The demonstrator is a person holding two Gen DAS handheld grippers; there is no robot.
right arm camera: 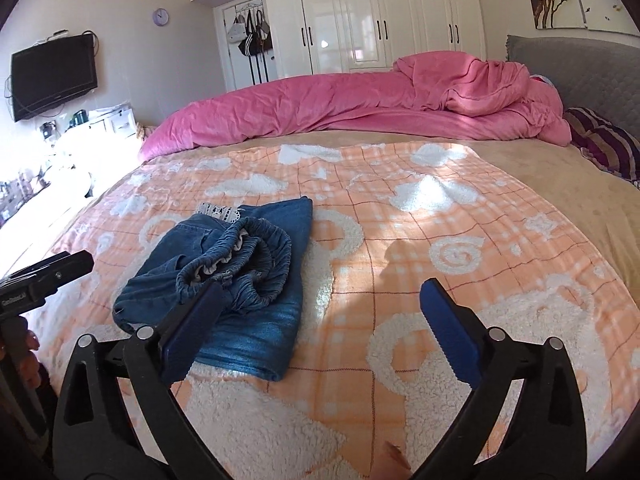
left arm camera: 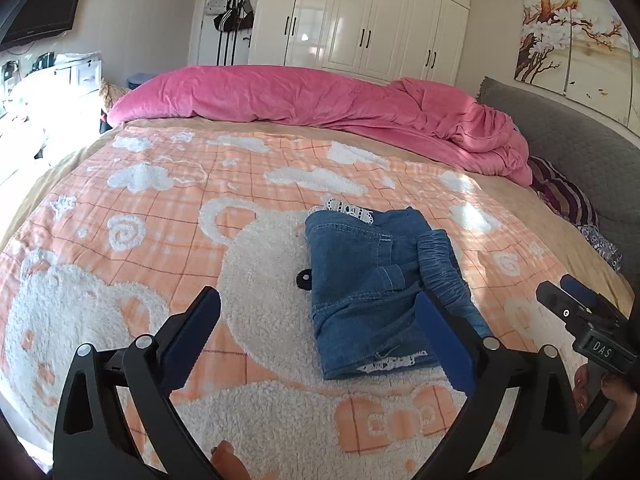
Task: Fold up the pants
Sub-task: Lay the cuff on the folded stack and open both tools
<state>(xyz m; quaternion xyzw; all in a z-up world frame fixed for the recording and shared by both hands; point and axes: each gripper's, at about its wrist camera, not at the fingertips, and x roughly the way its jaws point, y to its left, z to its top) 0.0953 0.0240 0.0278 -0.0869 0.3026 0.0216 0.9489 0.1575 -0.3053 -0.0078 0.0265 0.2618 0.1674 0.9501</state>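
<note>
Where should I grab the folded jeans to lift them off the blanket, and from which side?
Probably grip the folded jeans at the thick near edge, coming in low from the front. The layers stack evenly there, while the elastic waistband bunches loosely on top and would likely pull the fold open.

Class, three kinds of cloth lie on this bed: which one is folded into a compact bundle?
The blue denim pants, folded small on the peach bear-pattern blanket. The pink duvet lies bunched along the far edge, and the blanket is spread flat.
</note>
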